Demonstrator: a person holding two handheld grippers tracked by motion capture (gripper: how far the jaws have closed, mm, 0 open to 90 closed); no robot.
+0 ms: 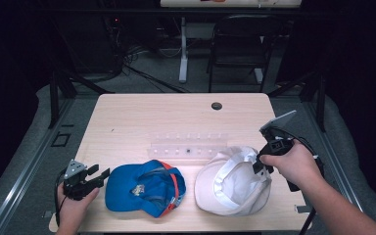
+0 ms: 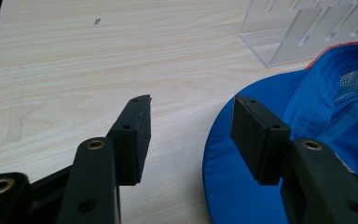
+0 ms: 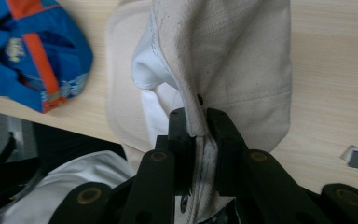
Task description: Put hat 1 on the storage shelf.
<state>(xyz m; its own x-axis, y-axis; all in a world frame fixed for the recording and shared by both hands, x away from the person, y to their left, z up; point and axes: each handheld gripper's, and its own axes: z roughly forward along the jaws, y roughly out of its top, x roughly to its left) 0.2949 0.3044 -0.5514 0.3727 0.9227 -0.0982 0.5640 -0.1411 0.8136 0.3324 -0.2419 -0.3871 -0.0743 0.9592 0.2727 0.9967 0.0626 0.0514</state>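
- Right tool is clamped on a fold of the white cap; in the right gripper view the cream fabric is pinched between both black jaws and hangs bunched beyond them.
- Left tool stands with its jaws apart and nothing between them, low over the table just left of the blue cap; in the left gripper view one jaw sits over that cap's brim.
- Two caps: the blue one, upside down with orange trim, lies on the table just left of the white cap, the two close but apart.
- White cap's right edge is lifted in the right tool, its left part near or on the table.
- Blue cap carries a small light patch inside, too blurred to read; no writing is legible on either cap.
- One clear plastic rack stands just behind the white cap, toward the table's middle.
- One dark round hole sits in the table well behind the white cap.
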